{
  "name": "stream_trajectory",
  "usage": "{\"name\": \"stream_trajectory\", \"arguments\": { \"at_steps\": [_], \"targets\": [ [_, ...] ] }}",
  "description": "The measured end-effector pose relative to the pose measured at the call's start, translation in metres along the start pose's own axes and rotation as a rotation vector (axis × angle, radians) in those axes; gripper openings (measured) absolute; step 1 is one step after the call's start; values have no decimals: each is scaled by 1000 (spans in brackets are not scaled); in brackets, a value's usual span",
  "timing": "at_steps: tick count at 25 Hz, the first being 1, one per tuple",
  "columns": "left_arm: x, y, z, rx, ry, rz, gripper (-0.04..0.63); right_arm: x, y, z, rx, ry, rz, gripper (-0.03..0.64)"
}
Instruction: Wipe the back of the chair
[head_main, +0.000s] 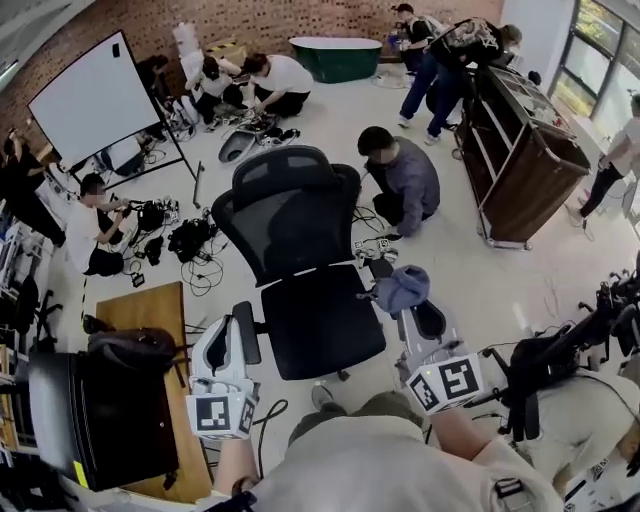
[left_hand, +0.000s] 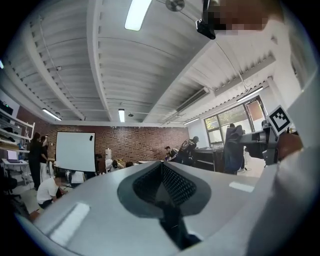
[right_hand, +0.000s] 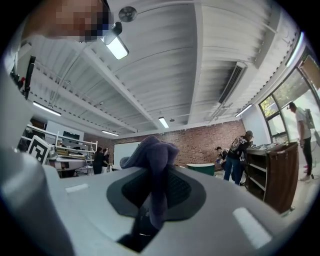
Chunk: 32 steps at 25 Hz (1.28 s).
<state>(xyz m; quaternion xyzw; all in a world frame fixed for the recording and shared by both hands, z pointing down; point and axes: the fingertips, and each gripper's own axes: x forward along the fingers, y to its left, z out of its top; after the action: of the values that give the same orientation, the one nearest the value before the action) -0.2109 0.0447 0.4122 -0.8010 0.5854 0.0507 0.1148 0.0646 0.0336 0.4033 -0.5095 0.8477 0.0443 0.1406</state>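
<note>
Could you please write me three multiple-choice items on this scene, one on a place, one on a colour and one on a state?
1. Where does the office chair stand?
A) on the floor
B) on the wooden desk
C) against the brick wall

2. What colour is the cloth?
A) yellow
B) blue-purple
C) white

3. How is the right tool?
A) open and empty
B) shut on an armrest
C) shut on the cloth

Answers: 1 A, the head view shows it upright on the floor; 2 B, both views show it blue-purple; 3 C, the jaws pinch the cloth between them.

Bright ceiling strip lights (left_hand: 138, 14), fisheye-warped edges, claws blurred.
</note>
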Motion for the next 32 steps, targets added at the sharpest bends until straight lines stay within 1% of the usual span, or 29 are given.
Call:
{"name": "stream_trajectory", "arguments": {
  "at_steps": [2, 4, 7, 8, 9, 11, 12, 14, 16, 17, 18, 20, 22, 23, 25, 27, 29, 32],
  "targets": [
    [12, 24, -15, 6, 8, 7, 8, 24, 11, -16, 5, 3, 3, 51],
    [36, 35, -20, 2, 18, 9, 8, 49, 6, -24, 20, 18, 7, 51],
    [96, 30, -11, 19, 38, -9, 8, 94, -32, -19, 52, 44, 5, 51],
    [111, 30, -8, 21, 43, -2, 8, 109, -42, -20, 60, 54, 14, 51],
    [117, 33, -8, 19, 47, 12, 8, 122, -45, -23, 64, 64, 26, 51],
    [112, 43, -14, 10, 57, 41, 8, 149, -40, -42, 61, 75, 47, 49],
    [106, 50, -20, 5, 66, 52, 8, 169, -35, -59, 60, 84, 50, 51],
    [99, 64, -33, -12, 87, 71, 8, 226, -27, -112, 63, 133, 61, 49],
    [95, 72, -40, -45, 97, 90, 8, 293, -16, -179, 47, 232, 87, 49],
    [93, 74, -42, -54, 98, 100, 8, 326, -10, -211, 38, 284, 95, 49],
    [89, 76, -44, -53, 100, 110, 8, 357, -3, -239, 39, 316, 106, 49],
    [79, 81, -51, -47, 117, 135, 8, 407, 15, -276, 41, 328, 145, 48],
    [66, 87, -58, -58, 142, 176, 8, 440, 30, -298, 4, 353, 186, 48],
    [61, 91, -61, -67, 153, 202, 8, 453, 33, -308, -11, 378, 192, 48],
    [51, 100, -62, -78, 162, 249, 8, 470, 30, -317, -17, 414, 174, 49],
    [43, 108, -63, -79, 155, 271, 8, 473, 24, -318, -18, 426, 157, 49],
    [40, 114, -65, -87, 148, 277, 8, 469, 11, -314, -31, 422, 127, 49],
    [53, 114, -73, -106, 148, 250, 8, 459, -36, -311, -40, 417, 45, 49]
  ]
}}
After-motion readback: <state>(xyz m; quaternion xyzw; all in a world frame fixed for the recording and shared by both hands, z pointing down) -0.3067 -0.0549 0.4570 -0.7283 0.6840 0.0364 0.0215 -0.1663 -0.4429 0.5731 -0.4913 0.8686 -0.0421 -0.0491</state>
